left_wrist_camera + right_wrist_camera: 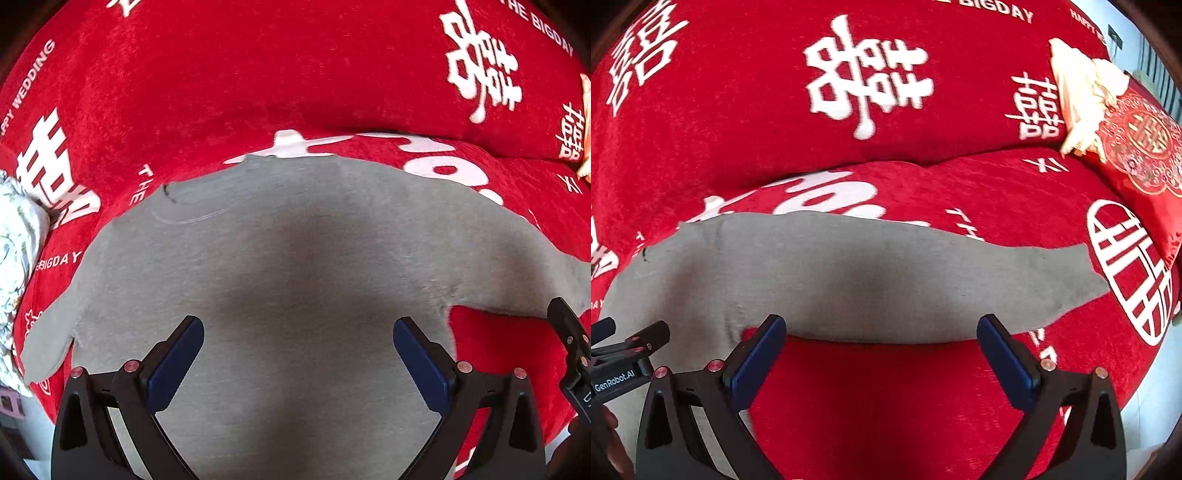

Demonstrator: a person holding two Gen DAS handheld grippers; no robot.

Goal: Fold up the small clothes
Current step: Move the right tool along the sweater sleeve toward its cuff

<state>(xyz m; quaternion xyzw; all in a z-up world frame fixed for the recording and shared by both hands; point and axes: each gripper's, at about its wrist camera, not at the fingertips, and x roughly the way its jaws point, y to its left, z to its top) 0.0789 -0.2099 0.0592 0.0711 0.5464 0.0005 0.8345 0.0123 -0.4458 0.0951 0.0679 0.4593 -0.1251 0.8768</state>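
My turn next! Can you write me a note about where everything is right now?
Left gripper: open, empty, over the grey garment.
Right gripper: open, empty, at the garment's near edge, over the red cover.
Garment lies spread flat on the cover; I can't tell whether any fold is made.
Left: grab it and fold it.
Also around: floral cloth, cream cloth, red cushion.
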